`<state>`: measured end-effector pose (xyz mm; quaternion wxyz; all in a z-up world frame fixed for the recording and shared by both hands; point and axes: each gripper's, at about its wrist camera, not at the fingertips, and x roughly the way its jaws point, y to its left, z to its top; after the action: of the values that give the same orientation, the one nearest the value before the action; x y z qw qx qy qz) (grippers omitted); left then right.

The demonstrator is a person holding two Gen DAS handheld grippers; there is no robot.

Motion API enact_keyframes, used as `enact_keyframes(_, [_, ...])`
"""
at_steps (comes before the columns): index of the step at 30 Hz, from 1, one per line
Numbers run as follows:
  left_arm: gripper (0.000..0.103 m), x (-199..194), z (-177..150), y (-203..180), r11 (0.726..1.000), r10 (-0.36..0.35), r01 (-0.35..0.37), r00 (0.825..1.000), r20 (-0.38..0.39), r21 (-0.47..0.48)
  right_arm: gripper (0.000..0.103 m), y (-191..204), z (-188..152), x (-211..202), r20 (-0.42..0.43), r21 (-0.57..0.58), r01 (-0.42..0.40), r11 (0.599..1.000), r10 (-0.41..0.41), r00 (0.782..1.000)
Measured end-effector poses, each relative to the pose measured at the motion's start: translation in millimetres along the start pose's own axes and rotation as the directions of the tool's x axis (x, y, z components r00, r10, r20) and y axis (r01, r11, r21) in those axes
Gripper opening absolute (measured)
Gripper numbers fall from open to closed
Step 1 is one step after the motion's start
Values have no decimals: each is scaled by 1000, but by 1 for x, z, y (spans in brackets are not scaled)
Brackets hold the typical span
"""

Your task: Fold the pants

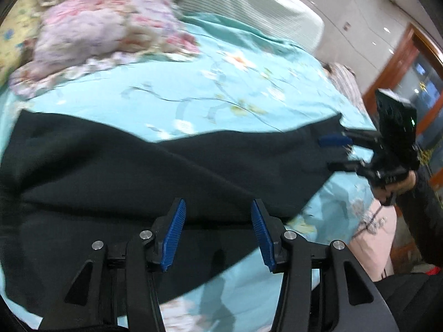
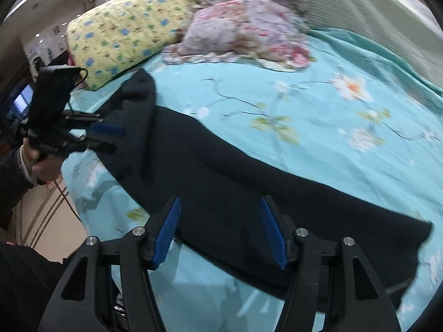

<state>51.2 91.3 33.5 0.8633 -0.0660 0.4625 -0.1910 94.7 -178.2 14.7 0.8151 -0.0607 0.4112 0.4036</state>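
Observation:
Dark pants [image 1: 133, 166] lie spread in a long band across the turquoise flowered bed sheet [image 1: 221, 94]. My left gripper [image 1: 218, 207] hangs open over the near edge of the cloth, with nothing pinched between its blue pads. In the right wrist view it [image 2: 117, 139] sits at the left end of the pants [image 2: 221, 179], a hand around its handle. My right gripper [image 2: 220, 202] is open too, above the other end of the pants, its pads bare. From the left wrist view it [image 1: 326, 153] shows at the right tip of the cloth, jaws apart.
A crumpled pink floral quilt [image 2: 243, 33] and a yellow patterned pillow [image 2: 124, 36] lie at the head of the bed, against a white ribbed headboard [image 2: 346, 2]. The bed's edge drops to a pale floor [image 2: 44, 215] on the near side. A wooden door frame [image 1: 398, 63] stands at the right.

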Motion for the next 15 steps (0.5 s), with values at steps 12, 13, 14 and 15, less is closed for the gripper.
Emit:
enact_keyframes(12, [65, -54, 24, 112, 988, 130, -125, 990, 45, -92, 61, 52, 44, 58, -37, -28, -166, 986, 165, 986])
enact_keyframes(13, [66, -56, 28, 120, 986, 138, -134, 989, 43, -97, 61, 57, 49, 63, -42, -32, -178, 984, 176, 983])
enact_keyframes(14, [67, -57, 31, 128, 985, 147, -142, 988, 39, -102, 61, 60, 53, 67, -46, -36, -186, 982, 184, 982])
enact_keyframes(15, [69, -57, 36, 136, 983, 156, -151, 987, 34, -105, 61, 64, 56, 71, -49, -38, -193, 981, 191, 980])
